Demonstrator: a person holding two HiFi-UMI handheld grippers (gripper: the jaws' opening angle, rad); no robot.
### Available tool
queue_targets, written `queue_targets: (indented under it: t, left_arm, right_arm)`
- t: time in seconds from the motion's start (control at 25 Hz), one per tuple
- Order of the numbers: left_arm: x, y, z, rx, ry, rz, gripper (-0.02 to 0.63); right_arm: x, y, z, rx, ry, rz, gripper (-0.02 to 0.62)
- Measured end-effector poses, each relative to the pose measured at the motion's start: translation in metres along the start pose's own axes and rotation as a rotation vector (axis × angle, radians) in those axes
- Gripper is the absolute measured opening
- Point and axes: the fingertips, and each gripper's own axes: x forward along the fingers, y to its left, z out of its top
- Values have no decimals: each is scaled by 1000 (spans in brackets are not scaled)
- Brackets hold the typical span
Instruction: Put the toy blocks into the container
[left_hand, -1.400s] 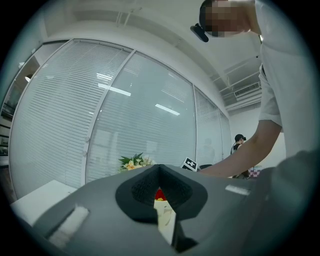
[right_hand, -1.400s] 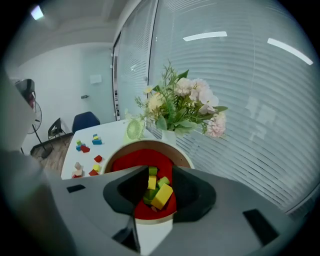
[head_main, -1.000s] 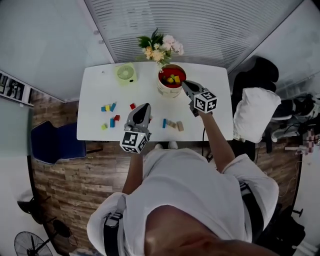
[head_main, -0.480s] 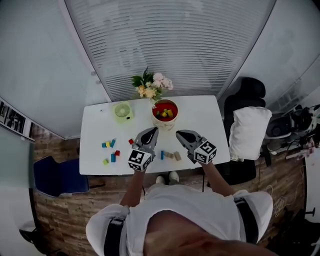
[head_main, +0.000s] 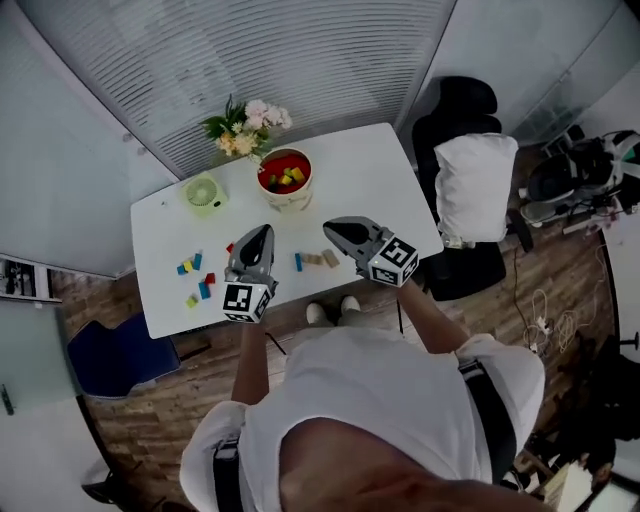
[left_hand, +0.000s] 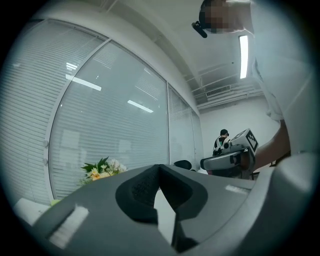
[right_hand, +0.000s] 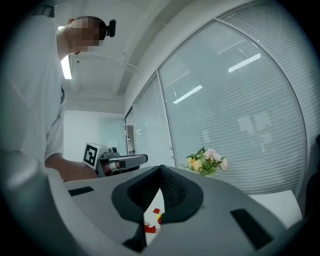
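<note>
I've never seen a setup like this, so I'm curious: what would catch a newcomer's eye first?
Probably the two grey tools with marker cubes, the left gripper and the right gripper, both shut and empty, held over the near side of the white table. Then the colourful toy blocks scattered on its left part, and the container with more blocks at the far edge beside the flowers.

White counter (head_main: 370, 170) on wood-plank floor (head_main: 140, 420) before glazed wall with slatted blinds (head_main: 280, 50); black office chair (head_main: 455, 100) bearing white cushion (head_main: 475, 185); blue chair (head_main: 110, 360); ceiling strip light (left_hand: 243, 49), lit.
</note>
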Motion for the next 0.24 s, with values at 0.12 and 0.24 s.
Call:
queue_targets:
  t: [0.12,0.24]
  left_arm:
    - [-5,-10,19,53,-25,31,-2]
    - [-9,-33,25,80,-32,53,-2]
  right_arm:
    - [-17,2,22,-44,-50,11,0]
    - [-45,5,38,-89,-89,20,0]
